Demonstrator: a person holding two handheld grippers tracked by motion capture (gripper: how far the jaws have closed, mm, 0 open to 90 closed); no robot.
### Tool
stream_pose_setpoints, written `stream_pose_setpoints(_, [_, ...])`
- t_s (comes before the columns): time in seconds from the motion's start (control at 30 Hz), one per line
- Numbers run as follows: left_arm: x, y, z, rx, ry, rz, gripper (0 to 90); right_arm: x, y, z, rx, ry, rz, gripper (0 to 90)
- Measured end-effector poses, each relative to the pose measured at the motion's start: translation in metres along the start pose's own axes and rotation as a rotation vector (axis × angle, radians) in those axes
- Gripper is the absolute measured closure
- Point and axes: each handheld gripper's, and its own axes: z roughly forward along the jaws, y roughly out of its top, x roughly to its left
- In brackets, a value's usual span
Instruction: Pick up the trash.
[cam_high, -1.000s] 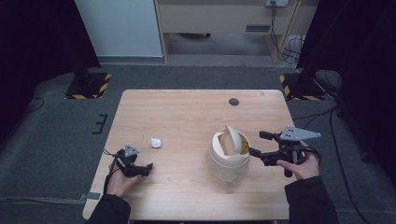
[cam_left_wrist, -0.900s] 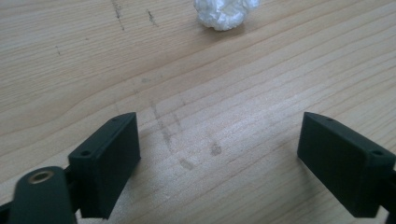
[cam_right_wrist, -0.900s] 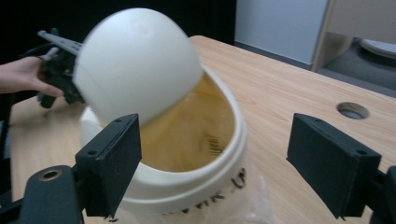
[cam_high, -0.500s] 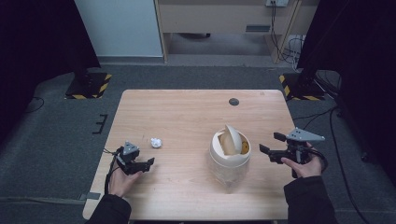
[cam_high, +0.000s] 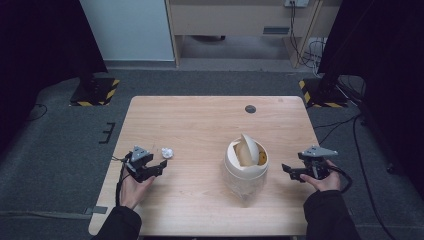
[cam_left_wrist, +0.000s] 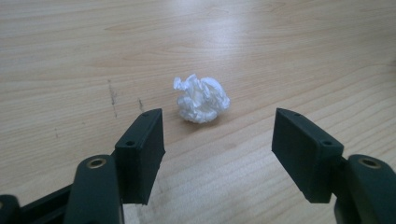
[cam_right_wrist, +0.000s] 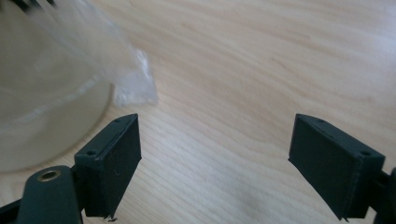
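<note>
Paper, crumpled into a small white ball (cam_high: 167, 152), lies on the wooden table (cam_high: 200, 120) in the left half of the high view, just beyond the left claw (cam_high: 161, 165), which a hand (cam_high: 131, 189) holds low over the wood at the lower left of the frame. In the left gripper view the paper ball (cam_left_wrist: 201, 99) sits a little above the frame's centre, ahead of the two black jaws and not between them; the jaws have just been closing, yet they stand about half apart with only bare table in the gap, gripping nothing. Near the middle of the high view, somewhat to the right and below centre, stands a small cream bin (cam_high: 245, 167) with a tilted swing lid, its lower body see-through. The right claw (cam_high: 286, 170) is at the right of that frame, held in the other hand (cam_high: 322, 181) and pointing toward the bin without touching it. In the right gripper view the bin's blurred clear wall (cam_right_wrist: 51, 93) takes the upper left corner, beside the left-hand jaw, while the jaws themselves stand apart over plain wood with nothing in their hold. A dark round spot (cam_high: 250, 108) marks the table toward its far edge, upper centre of the high view.
</note>
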Motion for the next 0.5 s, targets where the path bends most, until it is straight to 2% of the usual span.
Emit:
stream_pose_setpoints(0.07, [0.000, 0.001, 0.003, -0.006, -0.003, -0.012, 35.4, -0.003, -0.004, 0.003, 0.021, -0.006, 0.005, 16.9])
stream_pose_setpoints(0.23, [0.000, 0.004, 0.012, 0.003, 0.006, -0.003, 37.2, -0.005, -0.011, 0.012, 0.078, -0.011, 0.008, 16.8])
stream_pose_setpoints(0.5, [-0.003, 0.011, 0.027, 0.015, 0.006, 0.031, 40.3, -0.006, -0.015, 0.018, 0.120, -0.003, -0.006, 16.0])
